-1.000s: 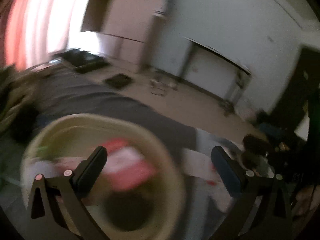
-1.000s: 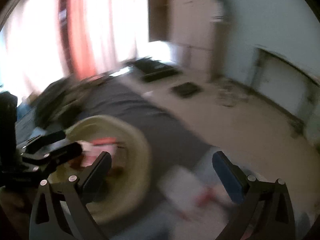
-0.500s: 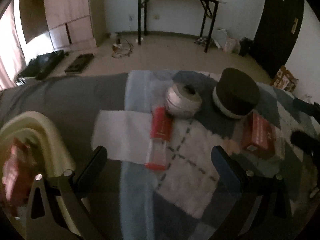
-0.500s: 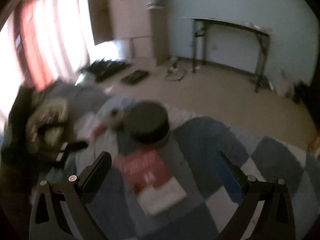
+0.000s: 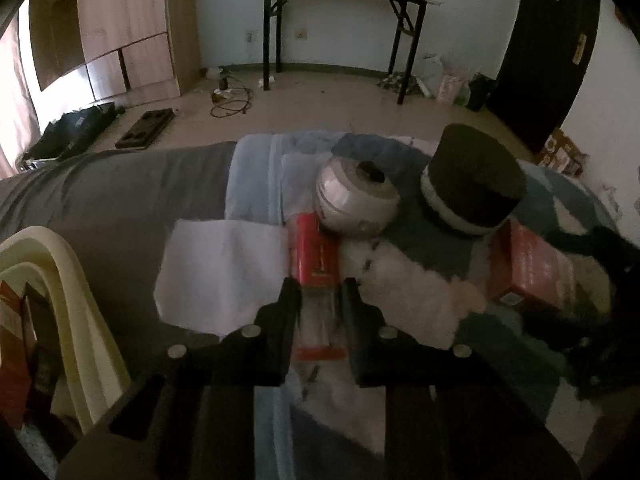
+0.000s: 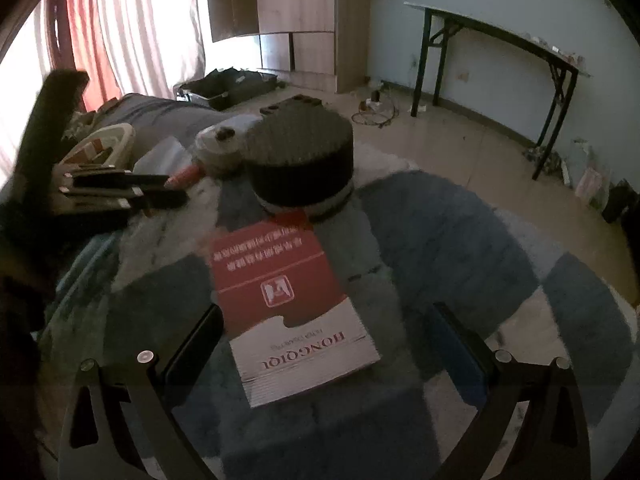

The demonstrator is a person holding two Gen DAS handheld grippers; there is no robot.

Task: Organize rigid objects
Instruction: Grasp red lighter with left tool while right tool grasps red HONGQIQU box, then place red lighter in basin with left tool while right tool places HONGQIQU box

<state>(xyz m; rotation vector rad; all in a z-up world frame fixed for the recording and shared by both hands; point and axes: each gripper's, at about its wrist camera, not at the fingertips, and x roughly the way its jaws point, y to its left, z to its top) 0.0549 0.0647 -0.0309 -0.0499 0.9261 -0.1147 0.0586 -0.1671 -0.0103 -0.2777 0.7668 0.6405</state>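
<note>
My left gripper (image 5: pixel 319 300) is shut on a long red and clear box (image 5: pixel 316 256) lying on the checked blanket (image 5: pixel 400 296). The box touches a round silver tin (image 5: pixel 356 200); a black round box (image 5: pixel 472 176) and a red carton (image 5: pixel 528 268) lie to the right. My right gripper (image 6: pixel 328 332) is open, its jaws either side of the red and white carton (image 6: pixel 288 304) lying flat. In the right wrist view the left gripper (image 6: pixel 160 188) lies left of the black round box (image 6: pixel 300 160) and silver tin (image 6: pixel 216 148).
A cream basket (image 5: pixel 64 304) with red packs stands at the left on the grey bedcover (image 5: pixel 120 192), also seen in the right wrist view (image 6: pixel 104 148). Beyond the bed are bare floor, a black table (image 5: pixel 340 12), a wooden wardrobe (image 5: pixel 120 32) and curtains (image 6: pixel 120 32).
Both grippers swung away from the basket to the blanket. My left gripper closed on the long red box. My right gripper came down around the red and white carton.
</note>
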